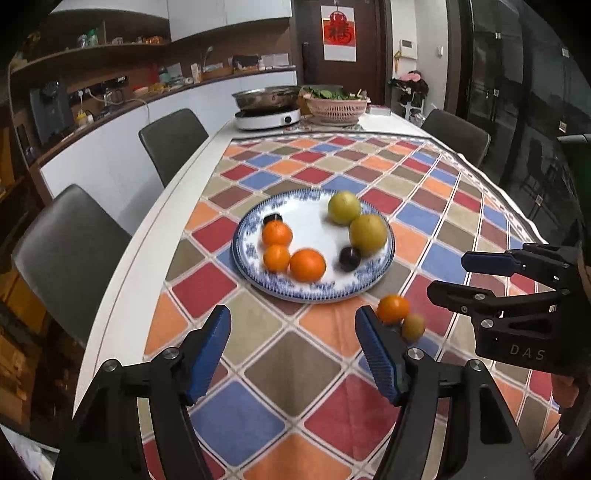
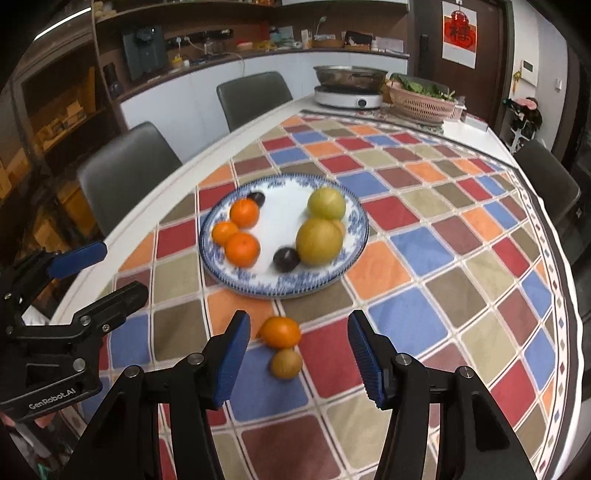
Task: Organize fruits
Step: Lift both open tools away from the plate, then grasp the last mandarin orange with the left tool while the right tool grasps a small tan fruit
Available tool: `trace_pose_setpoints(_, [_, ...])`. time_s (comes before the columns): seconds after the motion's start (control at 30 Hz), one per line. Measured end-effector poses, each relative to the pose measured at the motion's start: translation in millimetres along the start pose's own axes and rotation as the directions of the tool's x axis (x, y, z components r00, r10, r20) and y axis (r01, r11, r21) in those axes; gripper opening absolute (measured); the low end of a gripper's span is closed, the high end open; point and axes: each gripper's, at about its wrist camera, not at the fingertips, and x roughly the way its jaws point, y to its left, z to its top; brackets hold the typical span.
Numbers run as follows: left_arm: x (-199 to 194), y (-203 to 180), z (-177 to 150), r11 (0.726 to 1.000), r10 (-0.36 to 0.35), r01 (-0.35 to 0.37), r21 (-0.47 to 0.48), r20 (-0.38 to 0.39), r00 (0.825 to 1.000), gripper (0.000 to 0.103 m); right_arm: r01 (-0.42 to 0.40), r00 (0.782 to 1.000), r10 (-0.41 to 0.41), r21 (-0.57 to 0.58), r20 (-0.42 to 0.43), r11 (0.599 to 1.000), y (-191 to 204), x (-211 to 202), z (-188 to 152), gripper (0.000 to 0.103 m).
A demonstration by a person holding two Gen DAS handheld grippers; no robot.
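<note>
Left claw [image 1: 291,354] empty, jaws spread over checkered cloth on tabletop [image 1: 258,369]. Right claw [image 2: 299,354] half-wide, empty, above loose round orange tangerine [image 2: 279,332] touching small brownish-yellow fruit [image 2: 286,363]. Beyond: blue-rimmed white porcelain plate [image 2: 255,282] carrying remaining fruits.

I see a long white table [image 1: 162,206] covered by a tablecloth [image 1: 436,221] of red, blue, orange and olive diamonds. At its far end a steel pan [image 1: 267,95] sits on a white induction cooker [image 1: 267,117], just beside a pink basket [image 1: 338,107] of leafy greens. Grey chairs [image 1: 171,142] line the table's side. Behind them I make out a cluttered counter [image 2: 258,55] and a red poster [image 1: 339,31] on a dark door.
</note>
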Motion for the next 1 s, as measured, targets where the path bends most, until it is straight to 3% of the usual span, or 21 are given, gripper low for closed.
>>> trace_pose_setpoints(0.43, [22,1,-32,0.999,-0.012,0.009,-0.038,-0.088,0.996,0.069,-0.006,0.994,0.004,-0.021,-0.108,1.0,9,35,-29,0.055])
trace_pose_setpoints(0.63, [28,1,-36,0.999,-0.017,0.013,-0.045,-0.106,0.994,0.069,-0.003,0.989,-0.001,-0.025,-0.147,1.0,8,50,-31,0.048])
trace_pose_setpoints(0.7, [29,2,-37,0.999,-0.019,0.014,-0.047,-0.109,0.994,0.069,-0.01,0.987,0.007,-0.022,-0.16,1.0,8,53,-31,0.041])
trace_pose_setpoints(1.0, [36,2,-38,0.999,-0.023,0.017,-0.051,-0.127,0.992,0.069,-0.027,0.984,0.023,-0.021,-0.178,0.999,10,64,-32,0.031])
